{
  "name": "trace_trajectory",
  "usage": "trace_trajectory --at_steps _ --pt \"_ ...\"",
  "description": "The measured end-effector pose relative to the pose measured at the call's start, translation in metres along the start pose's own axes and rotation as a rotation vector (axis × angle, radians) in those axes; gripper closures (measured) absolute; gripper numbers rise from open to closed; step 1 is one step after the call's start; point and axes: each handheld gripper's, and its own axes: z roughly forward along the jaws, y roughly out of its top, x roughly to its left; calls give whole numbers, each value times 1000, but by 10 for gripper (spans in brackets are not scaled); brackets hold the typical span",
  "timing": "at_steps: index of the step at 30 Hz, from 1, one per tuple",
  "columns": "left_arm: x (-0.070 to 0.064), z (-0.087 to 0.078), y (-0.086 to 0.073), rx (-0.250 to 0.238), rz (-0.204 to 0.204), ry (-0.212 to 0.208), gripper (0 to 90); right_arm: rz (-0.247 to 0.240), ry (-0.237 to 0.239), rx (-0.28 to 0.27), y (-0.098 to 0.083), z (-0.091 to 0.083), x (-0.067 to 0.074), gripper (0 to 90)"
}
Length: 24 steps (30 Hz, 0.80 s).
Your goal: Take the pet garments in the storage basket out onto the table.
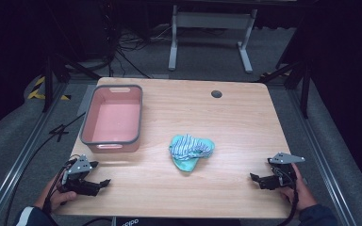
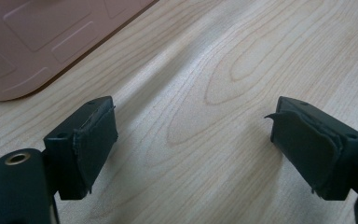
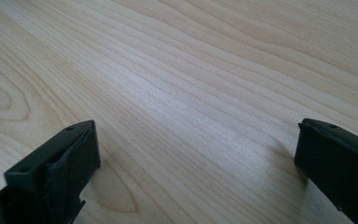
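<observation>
Crumpled cloth (image 1: 191, 149) lies mid-table, slightly twd near edge, right of pink bin (image 1: 88, 123). Looks soft, light, floppy; prob best pinched at a raised fold. L gripper (image 1: 99, 183) near-left corner, R gripper (image 1: 257, 179) near-right corner, both released, empty.

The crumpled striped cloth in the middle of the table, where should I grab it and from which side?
Probably from straight above, pinching the raised striped bunch at the top of the cloth. It lies in a loose heap, with a flat teal corner pointing toward you that offers little to pinch. Both the left gripper and right gripper are open; either could reach.
</observation>
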Motion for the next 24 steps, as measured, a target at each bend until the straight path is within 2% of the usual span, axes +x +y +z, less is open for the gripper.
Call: trace_trajectory --at_steps 24 --pt "0 0 0 3 -1 -1 140 0 0 0 0 0 0 3"
